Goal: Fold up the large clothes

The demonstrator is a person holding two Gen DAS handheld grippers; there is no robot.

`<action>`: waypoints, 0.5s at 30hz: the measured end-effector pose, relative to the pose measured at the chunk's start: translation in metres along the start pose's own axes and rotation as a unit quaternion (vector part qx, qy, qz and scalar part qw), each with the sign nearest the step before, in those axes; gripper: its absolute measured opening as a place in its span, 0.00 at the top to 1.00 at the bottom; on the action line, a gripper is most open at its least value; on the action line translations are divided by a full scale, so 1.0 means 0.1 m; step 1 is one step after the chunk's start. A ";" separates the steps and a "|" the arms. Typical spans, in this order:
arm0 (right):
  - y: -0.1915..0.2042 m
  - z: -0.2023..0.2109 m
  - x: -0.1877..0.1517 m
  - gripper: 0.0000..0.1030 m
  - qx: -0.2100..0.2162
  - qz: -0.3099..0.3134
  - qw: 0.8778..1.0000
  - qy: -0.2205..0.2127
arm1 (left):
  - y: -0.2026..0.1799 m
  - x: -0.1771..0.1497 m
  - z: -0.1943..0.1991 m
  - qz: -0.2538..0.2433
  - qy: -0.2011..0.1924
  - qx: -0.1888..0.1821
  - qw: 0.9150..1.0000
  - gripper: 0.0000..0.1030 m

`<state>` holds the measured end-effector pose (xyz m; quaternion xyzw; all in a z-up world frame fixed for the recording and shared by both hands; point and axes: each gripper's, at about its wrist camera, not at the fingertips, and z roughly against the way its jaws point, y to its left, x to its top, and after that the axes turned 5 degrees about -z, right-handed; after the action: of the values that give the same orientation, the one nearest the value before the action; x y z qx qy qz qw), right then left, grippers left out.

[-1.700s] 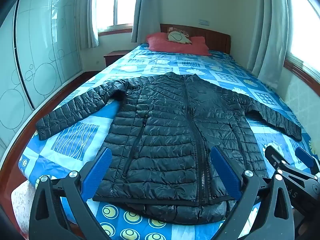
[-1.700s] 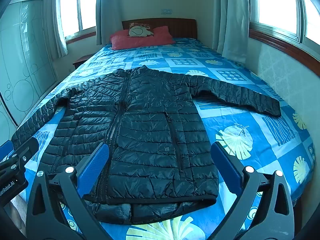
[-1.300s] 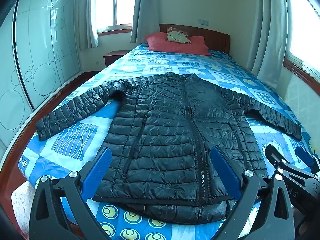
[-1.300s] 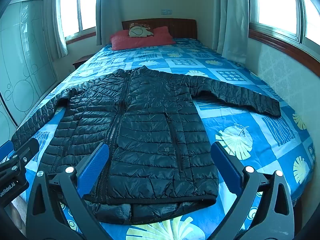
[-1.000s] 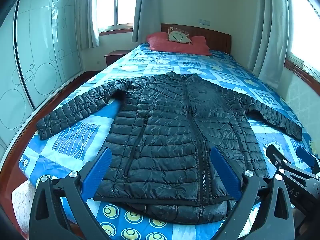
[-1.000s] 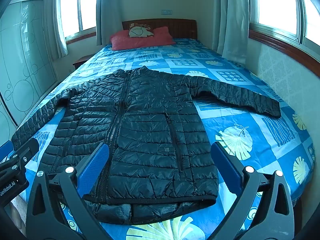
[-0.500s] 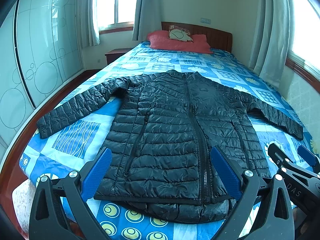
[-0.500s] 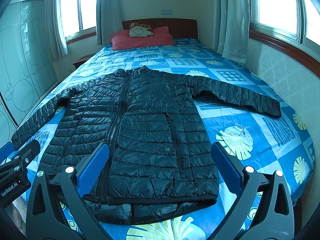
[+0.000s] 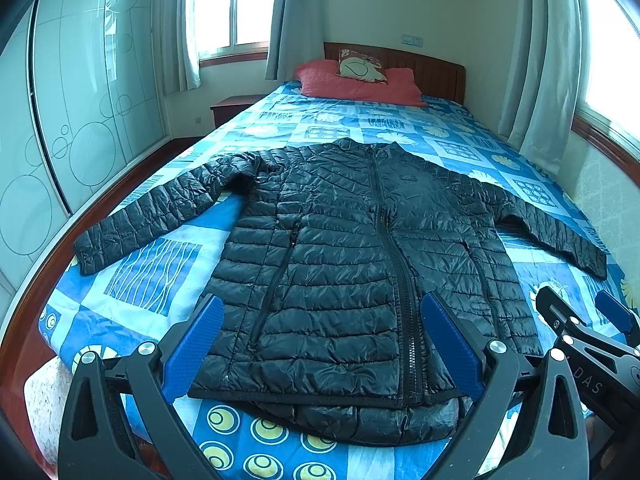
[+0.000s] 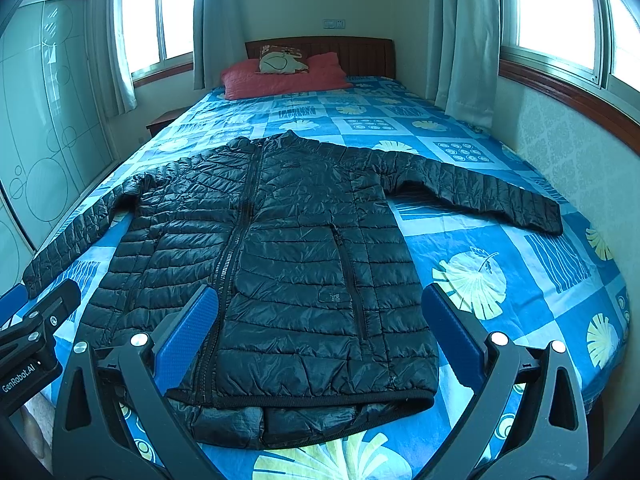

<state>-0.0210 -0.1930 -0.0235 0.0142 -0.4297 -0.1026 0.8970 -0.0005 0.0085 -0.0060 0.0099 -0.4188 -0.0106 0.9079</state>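
A: Report the position of the garment.

B: The black quilted jacket [image 9: 360, 264] lies flat on the bed [image 9: 152, 276], front side up, zipper closed along the centre. The collar points toward the headboard [image 9: 424, 72]; the hem lies near the foot edge of the bed. Both sleeves are spread outward. The left sleeve [image 9: 160, 216] angles toward the wardrobe side; the right sleeve [image 10: 480, 192] angles toward the window-side wall.

A: State of the left gripper?

B: The left gripper [image 9: 320, 336] hovers above the hem region. Its jaws stand wide apart, with nothing between them. The blue pads [image 9: 196, 340] do not touch the fabric.

A: State of the right gripper?

B: The right gripper [image 10: 320, 328] hovers over the hem on the other side of the zipper. Its jaws are also spread wide and hold nothing. In the left wrist view, the right gripper appears at the lower right edge, beside the jacket's hem corner.

A: Condition of the hem?

B: The back layer of the jacket protrudes below the front hem as a creased strip [image 10: 288, 424].

A: Surroundings?

B: The bedcover is blue with leaf and circle panels. A red pillow [image 10: 280, 76] with a smaller cushion [image 10: 280, 60] on top sits at the headboard. Grey curtains [image 10: 460, 40] hang at the windows. A sliding-door wardrobe [image 9: 80, 100] stands on the left side.
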 end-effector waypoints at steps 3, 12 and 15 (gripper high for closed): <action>0.00 0.00 0.00 0.02 0.000 0.000 1.000 0.000 | 0.00 -0.01 -0.01 0.000 0.000 -0.001 1.000 0.05; 0.01 0.00 -0.01 0.02 0.001 0.000 1.000 0.001 | 0.01 -0.02 -0.01 0.000 0.001 0.000 1.000 0.05; 0.02 -0.01 -0.01 0.02 0.000 0.001 1.000 0.000 | 0.01 -0.04 -0.02 0.000 0.002 0.000 1.000 0.05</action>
<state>-0.0209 -0.1910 -0.0244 0.0139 -0.4293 -0.1019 0.8973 -0.0015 0.0097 -0.0097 0.0096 -0.4174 -0.0108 0.9086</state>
